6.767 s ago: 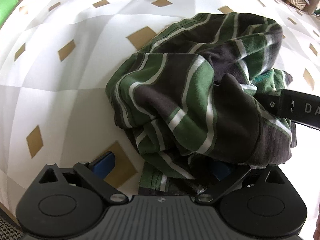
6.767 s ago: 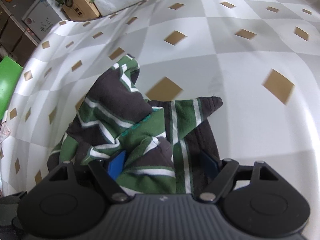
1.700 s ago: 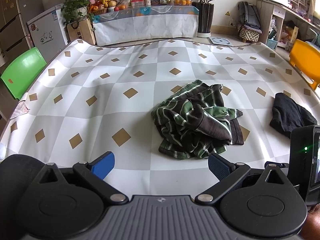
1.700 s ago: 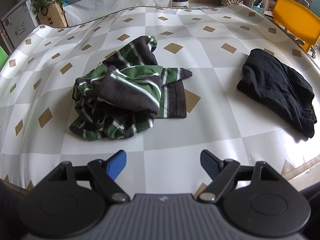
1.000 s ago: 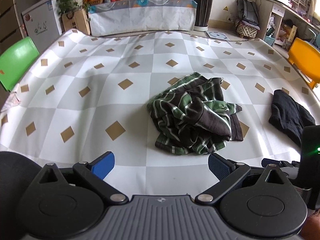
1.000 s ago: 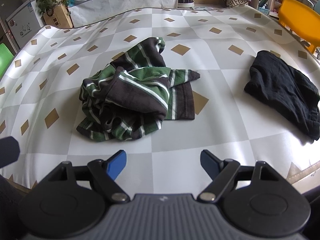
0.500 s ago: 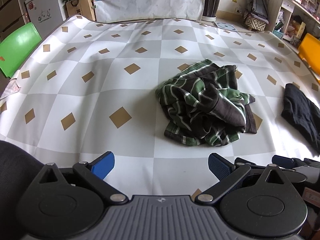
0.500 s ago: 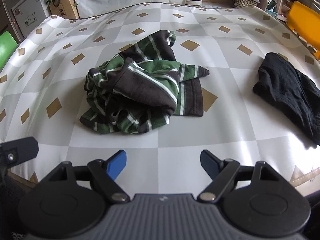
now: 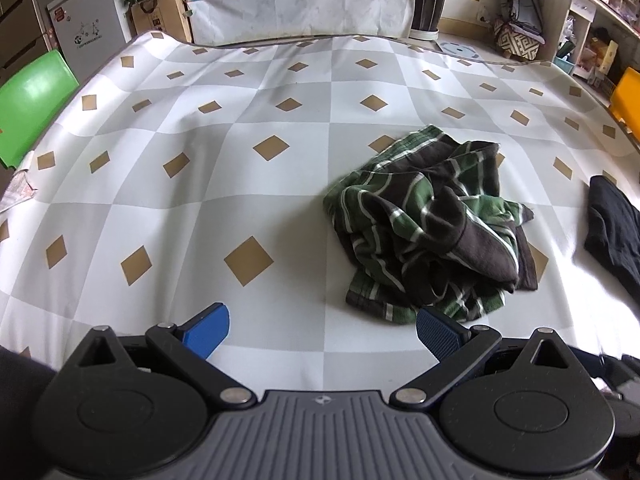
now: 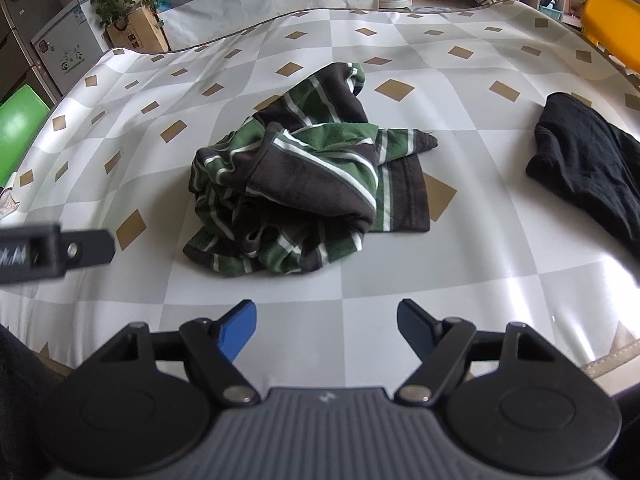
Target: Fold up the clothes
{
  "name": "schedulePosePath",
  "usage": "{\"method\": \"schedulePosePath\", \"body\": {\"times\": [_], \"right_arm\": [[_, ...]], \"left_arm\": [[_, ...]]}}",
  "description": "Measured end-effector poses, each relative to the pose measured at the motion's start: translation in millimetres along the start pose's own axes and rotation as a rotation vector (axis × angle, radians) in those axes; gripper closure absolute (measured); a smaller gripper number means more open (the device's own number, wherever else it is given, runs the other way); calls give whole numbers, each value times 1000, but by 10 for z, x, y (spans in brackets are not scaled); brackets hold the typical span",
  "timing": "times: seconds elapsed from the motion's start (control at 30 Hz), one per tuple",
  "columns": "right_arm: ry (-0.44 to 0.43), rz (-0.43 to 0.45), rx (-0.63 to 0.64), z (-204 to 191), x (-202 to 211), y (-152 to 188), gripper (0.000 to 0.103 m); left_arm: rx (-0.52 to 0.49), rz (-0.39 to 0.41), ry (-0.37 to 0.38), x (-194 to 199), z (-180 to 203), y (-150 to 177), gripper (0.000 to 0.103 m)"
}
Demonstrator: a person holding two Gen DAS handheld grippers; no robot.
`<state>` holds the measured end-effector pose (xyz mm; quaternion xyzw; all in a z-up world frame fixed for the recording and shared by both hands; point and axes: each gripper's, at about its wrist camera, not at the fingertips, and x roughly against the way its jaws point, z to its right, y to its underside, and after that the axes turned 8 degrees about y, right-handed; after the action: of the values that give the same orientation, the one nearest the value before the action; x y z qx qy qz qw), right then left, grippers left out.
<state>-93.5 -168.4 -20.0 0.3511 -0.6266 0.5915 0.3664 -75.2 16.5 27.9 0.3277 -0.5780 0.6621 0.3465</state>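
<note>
Shirt (image 9: 432,224), striped green and brown, lies crumpled ahead and right of the left gripper (image 9: 322,330), straight ahead of the right gripper (image 10: 326,322). Seconds ago both grippers were buried in its cloth; now both have backed off to the near table (image 9: 200,128) edge, fingers spread and empty. A black garment (image 10: 588,164) lies far right. The shirt remains unfolded.

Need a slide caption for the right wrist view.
Open right gripper faces a crumpled green striped garment; black garment lies to its right.

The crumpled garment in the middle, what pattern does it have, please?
Green and dark brown with thin white stripes; right wrist view.
</note>
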Motion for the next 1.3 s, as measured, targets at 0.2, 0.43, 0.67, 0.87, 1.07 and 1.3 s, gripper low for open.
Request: {"method": "schedulePosePath", "body": {"times": [0.2,0.43,0.67,0.87,1.07,1.3], "right_arm": [[-21,-14,-24,31,-35,-34,27],[-48,-11,-3,32,-55,-219,27],[-65,1,77,-17,-96,-499,27],[-108,-13,175,-69,-207,-723,26],[-152,-19,285,-121,-341,-939,26],[-216,-72,224,-65,-573,-1115,26]], "left_arm": [[-32,-13,6,-124,-27,-130,3],[-81,-1,4,-214,-55,-331,3],[-62,-23,21,-407,-85,-501,3],[-83,-36,40,-584,-28,-677,3],[-133,-26,65,-742,86,-902,3],[-192,-27,116,-982,252,-1138,3]]}}
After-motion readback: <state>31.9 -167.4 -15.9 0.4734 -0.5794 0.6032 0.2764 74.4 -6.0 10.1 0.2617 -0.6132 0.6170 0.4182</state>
